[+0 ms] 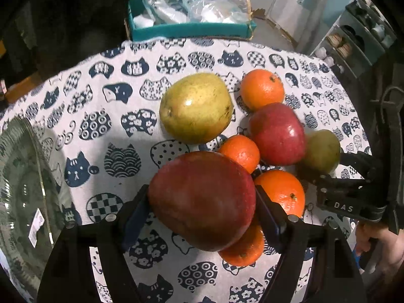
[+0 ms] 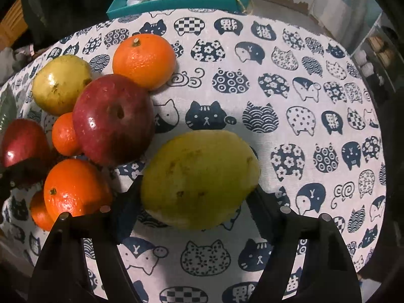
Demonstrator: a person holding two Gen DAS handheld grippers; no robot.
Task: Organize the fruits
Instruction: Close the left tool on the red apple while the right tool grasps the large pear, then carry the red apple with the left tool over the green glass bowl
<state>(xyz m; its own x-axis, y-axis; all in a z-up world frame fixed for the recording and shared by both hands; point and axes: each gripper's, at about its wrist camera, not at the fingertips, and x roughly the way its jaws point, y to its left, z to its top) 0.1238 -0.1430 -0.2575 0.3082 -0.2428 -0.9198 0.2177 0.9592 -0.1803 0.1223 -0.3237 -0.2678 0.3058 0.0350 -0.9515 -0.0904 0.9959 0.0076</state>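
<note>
My left gripper is shut on a large red mango, both pads against its sides; the mango hides part of an orange below it. Beyond it on the cat-print cloth lie a big yellow-green fruit, a red apple and three more oranges. My right gripper is shut on a second yellow-green fruit, which touches both fingers. The left wrist view shows that gripper at the right with the fruit. The apple and oranges lie to its left.
A clear glass dish sits at the table's left edge. A teal box of plastic bags stands behind the table. A shelf rack is at the far right. A hand holds the right gripper. The cloth covers the table's right half.
</note>
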